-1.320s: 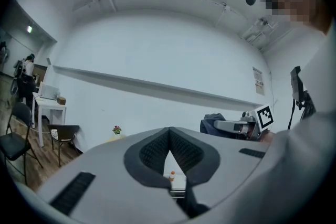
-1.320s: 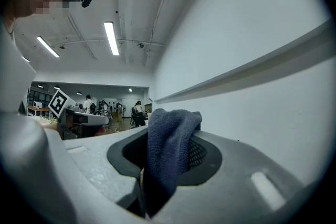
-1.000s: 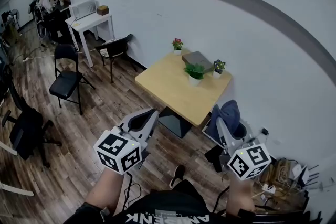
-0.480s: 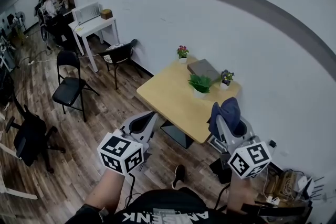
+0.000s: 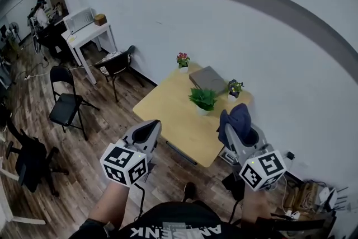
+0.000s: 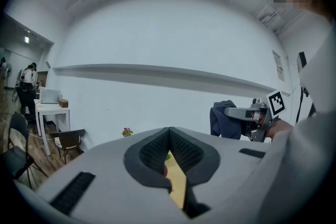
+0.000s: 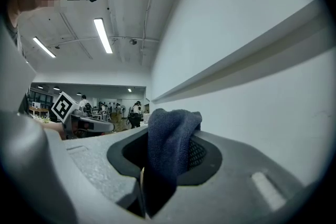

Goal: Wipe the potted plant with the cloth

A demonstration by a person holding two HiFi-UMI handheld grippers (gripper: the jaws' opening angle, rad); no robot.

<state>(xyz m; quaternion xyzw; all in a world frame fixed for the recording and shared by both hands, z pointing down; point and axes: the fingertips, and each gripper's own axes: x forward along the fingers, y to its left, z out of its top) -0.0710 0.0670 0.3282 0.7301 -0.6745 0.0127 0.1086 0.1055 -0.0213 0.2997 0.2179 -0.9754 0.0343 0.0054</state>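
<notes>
A green potted plant (image 5: 202, 99) stands on the wooden table (image 5: 168, 106), with a pink-flowered pot (image 5: 182, 60) at the far corner and a purple-flowered pot (image 5: 233, 88) to the right. My right gripper (image 5: 234, 121) is shut on a dark blue cloth (image 5: 236, 119), which bulges out of the jaws in the right gripper view (image 7: 168, 141). It hovers at the table's near right edge. My left gripper (image 5: 146, 130) is shut and empty, just off the table's near left edge. In the left gripper view the jaws (image 6: 169, 145) meet with nothing between them.
A flat grey box (image 5: 208, 79) lies on the table behind the plants. Black chairs (image 5: 66, 103) and a white desk (image 5: 84, 36) stand to the left on the wood floor. Cables and a power strip (image 5: 307, 198) lie at the right by the white wall.
Both grippers have moved forward toward the table, and the table with its plants now sits closer in the head view. The cloth stays clamped in the right gripper.
</notes>
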